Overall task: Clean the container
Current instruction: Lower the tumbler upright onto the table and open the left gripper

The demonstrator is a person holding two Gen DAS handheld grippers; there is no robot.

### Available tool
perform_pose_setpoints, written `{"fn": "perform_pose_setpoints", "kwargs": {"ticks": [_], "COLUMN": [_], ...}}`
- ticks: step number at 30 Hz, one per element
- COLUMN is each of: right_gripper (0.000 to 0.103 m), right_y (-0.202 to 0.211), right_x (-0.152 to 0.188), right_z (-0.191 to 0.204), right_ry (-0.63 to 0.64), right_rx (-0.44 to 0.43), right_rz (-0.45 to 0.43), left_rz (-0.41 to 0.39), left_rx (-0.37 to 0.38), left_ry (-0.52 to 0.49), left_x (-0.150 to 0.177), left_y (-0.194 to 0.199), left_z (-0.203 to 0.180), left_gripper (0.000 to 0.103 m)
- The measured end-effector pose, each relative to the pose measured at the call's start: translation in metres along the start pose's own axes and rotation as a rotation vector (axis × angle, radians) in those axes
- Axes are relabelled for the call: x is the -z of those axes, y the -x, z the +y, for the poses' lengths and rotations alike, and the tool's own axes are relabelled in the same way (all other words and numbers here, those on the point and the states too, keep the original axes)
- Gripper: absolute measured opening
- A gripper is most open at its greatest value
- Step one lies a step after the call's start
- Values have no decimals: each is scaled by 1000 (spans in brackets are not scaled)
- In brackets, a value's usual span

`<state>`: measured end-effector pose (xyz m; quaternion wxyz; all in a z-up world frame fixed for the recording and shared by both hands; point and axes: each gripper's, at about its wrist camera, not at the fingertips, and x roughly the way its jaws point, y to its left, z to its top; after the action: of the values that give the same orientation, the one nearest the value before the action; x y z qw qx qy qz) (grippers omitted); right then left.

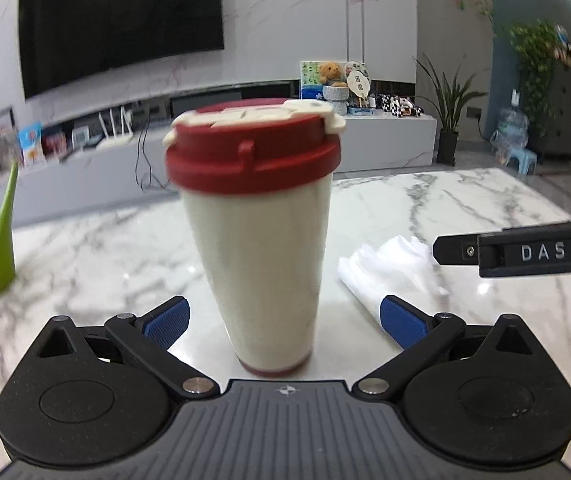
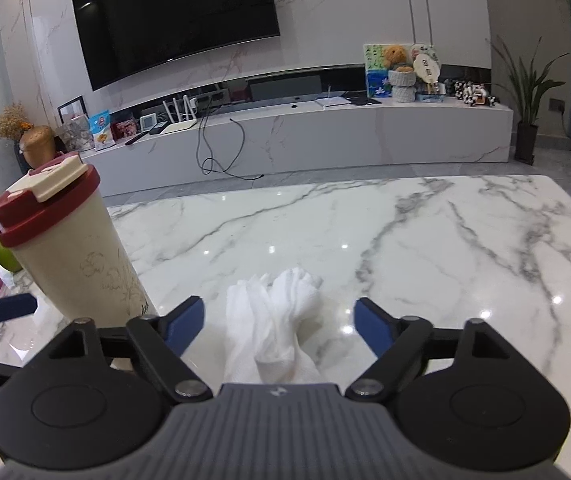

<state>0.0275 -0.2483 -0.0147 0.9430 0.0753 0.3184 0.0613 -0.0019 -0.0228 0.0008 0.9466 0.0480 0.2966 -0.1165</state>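
Both jaws apart, nothing gripped: left gripper straddles the cup, right gripper over the cloth. Off-centre pinch could tip the tall cup.

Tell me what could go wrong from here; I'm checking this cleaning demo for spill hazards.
1. The cup is tall with a narrow base; a bump from one finger of the open left gripper could tip it on the glossy table.
2. The cloth lies loose between the open right gripper's pads; a shallow pinch may catch only one layer.
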Motion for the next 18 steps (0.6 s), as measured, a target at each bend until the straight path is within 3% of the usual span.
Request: {"fn": "perform_pose_setpoints", "kwargs": {"ticks": [9,13,18], "right_gripper": [95,95,100], "right_y": [25,37,54], "right_x": [26,44,51], "right_z": [17,29,46], "right_ry": [-1,12,45], "right_rx": [34,64,84], "right_rz": [-11,-19,-108], "left_rz": [-3,-14,-34], "left_rx": [-12,-61,-184], "left_ry": [54,83,89], "left_x": [10,18,34], "left_y": [25,34,44], "left_z": [20,28,28], "left_gripper": [103,103,103]}}
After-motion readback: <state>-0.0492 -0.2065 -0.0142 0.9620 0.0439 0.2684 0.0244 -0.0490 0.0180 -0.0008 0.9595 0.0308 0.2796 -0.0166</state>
